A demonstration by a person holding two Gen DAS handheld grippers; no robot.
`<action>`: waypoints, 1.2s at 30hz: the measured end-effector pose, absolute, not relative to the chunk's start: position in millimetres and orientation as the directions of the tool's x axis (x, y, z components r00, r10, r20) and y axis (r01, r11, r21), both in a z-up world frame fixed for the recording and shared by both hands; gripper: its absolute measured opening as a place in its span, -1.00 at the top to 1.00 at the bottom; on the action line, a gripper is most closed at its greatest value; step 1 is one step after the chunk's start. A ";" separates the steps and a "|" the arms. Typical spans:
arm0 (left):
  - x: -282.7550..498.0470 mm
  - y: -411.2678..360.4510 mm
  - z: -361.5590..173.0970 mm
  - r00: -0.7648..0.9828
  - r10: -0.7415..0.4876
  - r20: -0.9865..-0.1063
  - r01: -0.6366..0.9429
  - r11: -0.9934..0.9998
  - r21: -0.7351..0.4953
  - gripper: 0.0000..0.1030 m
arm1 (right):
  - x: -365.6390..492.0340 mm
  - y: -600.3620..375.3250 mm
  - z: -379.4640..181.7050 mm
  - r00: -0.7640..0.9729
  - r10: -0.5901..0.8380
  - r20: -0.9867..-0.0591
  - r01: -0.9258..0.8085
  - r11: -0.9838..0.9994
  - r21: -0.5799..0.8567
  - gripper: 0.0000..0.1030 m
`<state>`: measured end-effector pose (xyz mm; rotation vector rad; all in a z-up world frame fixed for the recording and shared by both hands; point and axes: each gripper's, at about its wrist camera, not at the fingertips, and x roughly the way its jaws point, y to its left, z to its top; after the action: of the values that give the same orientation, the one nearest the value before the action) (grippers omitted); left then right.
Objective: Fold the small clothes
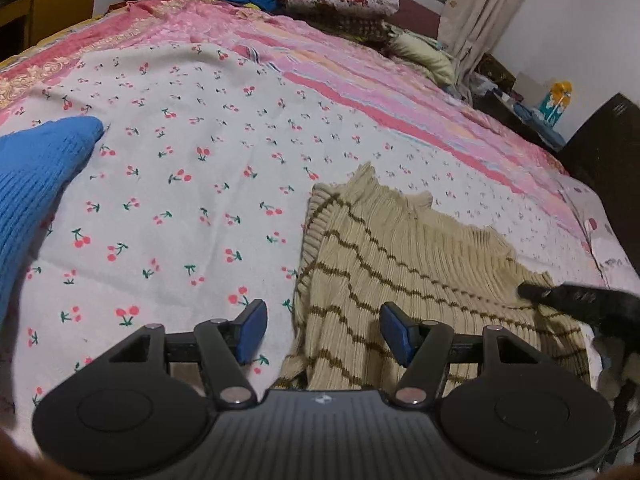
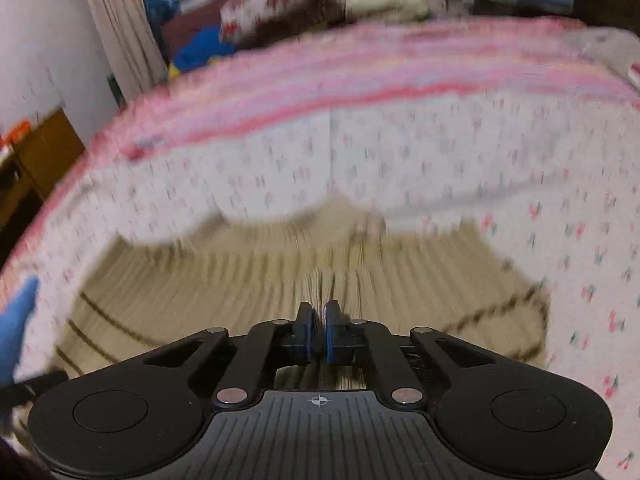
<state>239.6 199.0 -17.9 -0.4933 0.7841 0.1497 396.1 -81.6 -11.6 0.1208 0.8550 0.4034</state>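
Risks first. The right gripper [image 2: 318,334] has its blue pads pinched nearly together with ribbed knit strands rising between them, so it looks clenched on the beige ribbed knit sweater with brown wavy stripes [image 1: 404,276]; its view is heavily smeared w/ motion blur, so exact bite can't be confirmed. A thin pinch on stretchy knit could slip out mid-fold, or drag the whole garment instead of just one layer.

The left gripper [image 1: 323,332] is spread wide, holding nothing, hovering above the sweater's left edge; the garment lies just ahead and to its right on the white cherry-print bedsheet [image 1: 180,184]. If it doesn't pin that side, the fold may skew.

Count:
- 1 beige sweater
- 1 blue knit garment [image 1: 36,184], far left of the left gripper, apart from the sweater
- 2 grippers
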 end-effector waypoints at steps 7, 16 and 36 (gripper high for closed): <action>240.7 200.3 -11.8 0.740 -0.049 -0.671 -0.301 0.868 -0.395 -0.32 | 413.0 -80.9 5.0 0.661 0.402 -0.634 -0.259 0.915 0.310 0.90; 234.8 204.6 -29.8 0.688 -0.061 -0.723 -0.308 0.877 -0.368 -0.33 | 414.5 -68.0 -24.1 0.626 0.300 -0.719 -0.259 0.951 0.171 0.73; 219.0 215.1 -24.3 0.717 -0.052 -0.695 -0.338 0.846 -0.412 -0.32 | 403.4 40.6 -29.4 0.443 0.514 -0.734 -0.413 0.844 0.342 0.96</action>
<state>219.0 215.1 -24.3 -0.5515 0.7641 0.1675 403.4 40.6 -29.4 0.1185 0.9509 0.5767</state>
